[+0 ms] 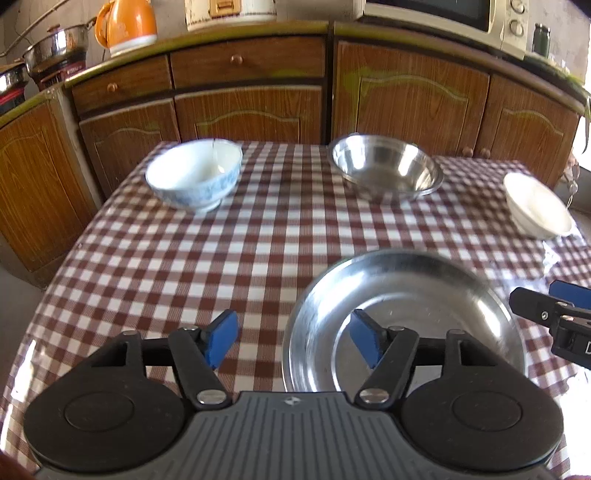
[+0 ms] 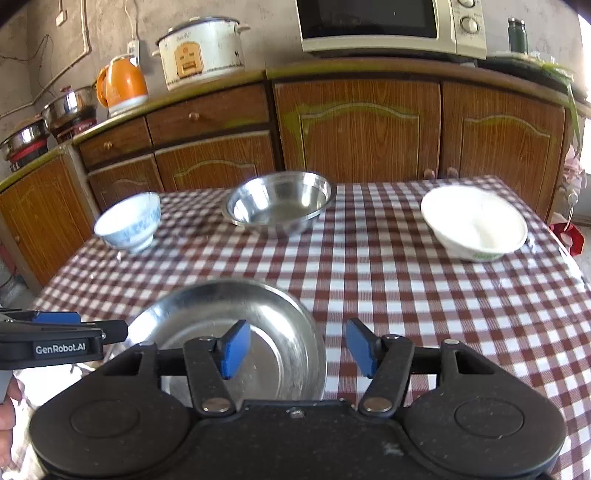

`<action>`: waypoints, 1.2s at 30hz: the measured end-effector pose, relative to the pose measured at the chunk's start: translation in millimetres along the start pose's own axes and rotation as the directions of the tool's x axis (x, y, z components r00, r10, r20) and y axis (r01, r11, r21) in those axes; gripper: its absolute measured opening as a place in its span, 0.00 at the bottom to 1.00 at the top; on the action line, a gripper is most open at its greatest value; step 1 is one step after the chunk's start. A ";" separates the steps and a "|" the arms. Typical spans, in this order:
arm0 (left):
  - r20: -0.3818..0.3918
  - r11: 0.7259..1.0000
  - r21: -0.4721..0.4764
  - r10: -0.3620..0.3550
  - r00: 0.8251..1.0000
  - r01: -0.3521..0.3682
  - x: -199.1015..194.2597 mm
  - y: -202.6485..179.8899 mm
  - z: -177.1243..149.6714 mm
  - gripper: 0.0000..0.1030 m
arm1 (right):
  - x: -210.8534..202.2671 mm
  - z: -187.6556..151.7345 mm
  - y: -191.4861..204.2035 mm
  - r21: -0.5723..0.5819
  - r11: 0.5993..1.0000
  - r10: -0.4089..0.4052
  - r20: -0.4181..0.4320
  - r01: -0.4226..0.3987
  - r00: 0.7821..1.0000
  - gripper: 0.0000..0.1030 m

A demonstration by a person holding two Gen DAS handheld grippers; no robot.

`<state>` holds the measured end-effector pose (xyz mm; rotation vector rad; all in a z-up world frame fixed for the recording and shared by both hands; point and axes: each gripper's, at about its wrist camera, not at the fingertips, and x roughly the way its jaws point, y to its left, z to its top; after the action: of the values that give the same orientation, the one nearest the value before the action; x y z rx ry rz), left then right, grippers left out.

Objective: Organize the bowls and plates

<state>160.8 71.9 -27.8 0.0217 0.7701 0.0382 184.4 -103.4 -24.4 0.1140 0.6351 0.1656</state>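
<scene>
A steel plate (image 1: 406, 317) (image 2: 236, 332) lies near the front of the checked table. A blue-patterned bowl (image 1: 194, 179) (image 2: 129, 225) stands at the back left, a steel bowl (image 1: 386, 168) (image 2: 279, 203) at the back middle, a white bowl (image 1: 535, 206) (image 2: 474, 227) at the back right. My left gripper (image 1: 293, 341) is open and empty, its right finger over the plate's left rim. My right gripper (image 2: 299, 349) is open and empty, its left finger over the plate's right part. Each gripper shows at the edge of the other's view.
The table (image 1: 184, 277) has a red-and-white checked cloth. Wooden cabinets (image 2: 354, 133) stand behind it. On the counter are an orange kettle (image 2: 123, 85), a rice cooker (image 2: 201, 51), a microwave (image 2: 391, 26) and steel pots (image 2: 66, 107).
</scene>
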 end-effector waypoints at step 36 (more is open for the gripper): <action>0.051 0.999 0.006 0.038 0.998 -0.039 19.7 -14.0 86.8 0.70 | 17.5 75.5 -13.6 -0.024 0.999 -0.019 0.075 0.021 0.997 0.76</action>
<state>235.7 58.2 20.4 0.0443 0.7188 0.0711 245.1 -117.5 23.6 0.0890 0.5594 0.1490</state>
